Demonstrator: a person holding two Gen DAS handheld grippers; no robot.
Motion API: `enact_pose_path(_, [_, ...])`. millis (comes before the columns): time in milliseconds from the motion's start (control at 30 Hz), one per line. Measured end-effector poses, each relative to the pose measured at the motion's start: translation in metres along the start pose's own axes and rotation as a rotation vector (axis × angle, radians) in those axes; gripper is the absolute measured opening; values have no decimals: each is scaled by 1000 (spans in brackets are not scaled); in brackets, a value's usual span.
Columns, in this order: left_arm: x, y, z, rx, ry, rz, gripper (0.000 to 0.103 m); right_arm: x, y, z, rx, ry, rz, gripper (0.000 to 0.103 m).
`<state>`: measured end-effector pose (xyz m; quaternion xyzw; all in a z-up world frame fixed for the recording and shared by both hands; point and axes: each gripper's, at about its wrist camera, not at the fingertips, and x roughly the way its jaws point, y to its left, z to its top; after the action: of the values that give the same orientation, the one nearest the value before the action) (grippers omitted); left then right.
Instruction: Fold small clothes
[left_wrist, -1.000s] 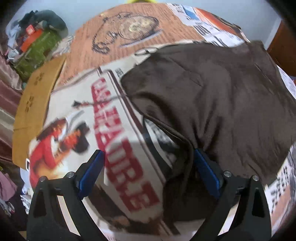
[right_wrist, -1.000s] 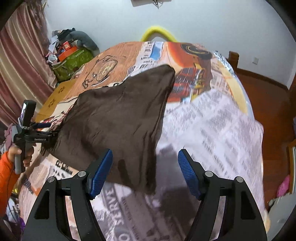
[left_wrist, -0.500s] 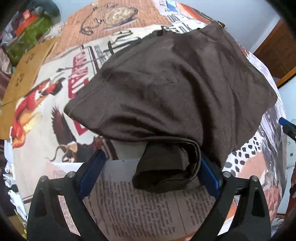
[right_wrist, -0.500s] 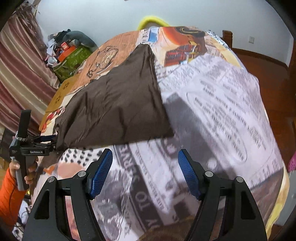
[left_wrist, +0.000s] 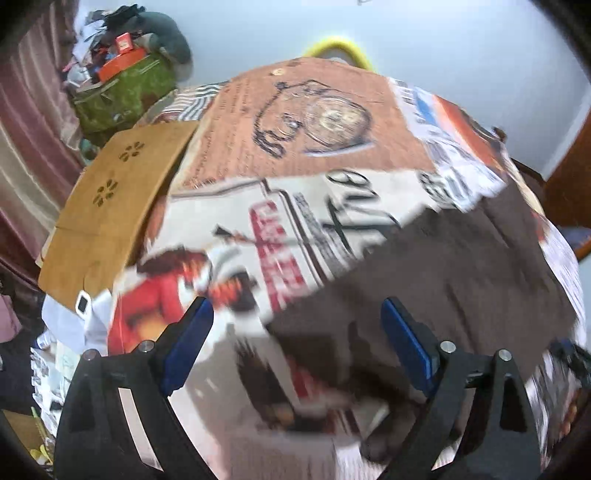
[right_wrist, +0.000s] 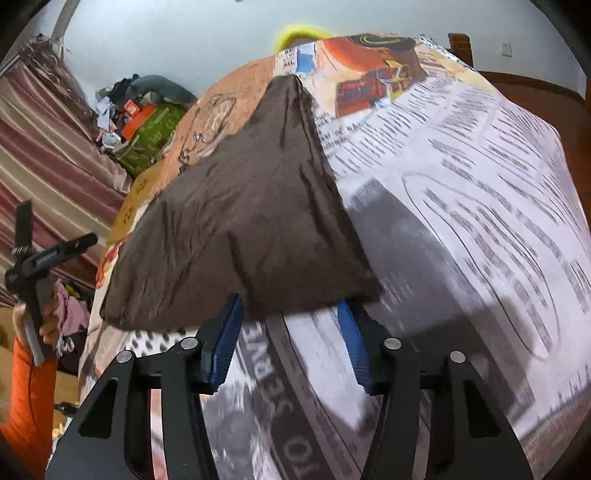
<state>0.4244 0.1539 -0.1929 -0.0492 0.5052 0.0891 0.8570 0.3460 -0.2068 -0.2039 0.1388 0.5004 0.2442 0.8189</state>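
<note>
The brown garment (right_wrist: 240, 221) lies folded on the newspaper-print tablecloth (right_wrist: 461, 184), filling the centre-left of the right wrist view. The right gripper (right_wrist: 291, 325) has just been narrowing, its 2 blue pads at the garment's near hem, apparently not yet pressing. The left gripper (left_wrist: 295, 347) gapes empty at lower centre

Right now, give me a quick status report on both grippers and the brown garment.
Left gripper open, empty. Right gripper just been closing, brown garment edge between its jaws. Nothing in the way.
</note>
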Motion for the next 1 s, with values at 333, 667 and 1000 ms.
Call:
enact_pose_path(333, [72,4,36,-60,80,-248,93,13,11,51,-120,-67,-101,17])
enact_pose_path(667, [82,-30,16,122,138,-249,93,44,3,122,-182,-106,-274,17])
enact_pose_path(1000, [63,-46,-1,160,106,-261,28,14,35,65,-304,-54,-228,52])
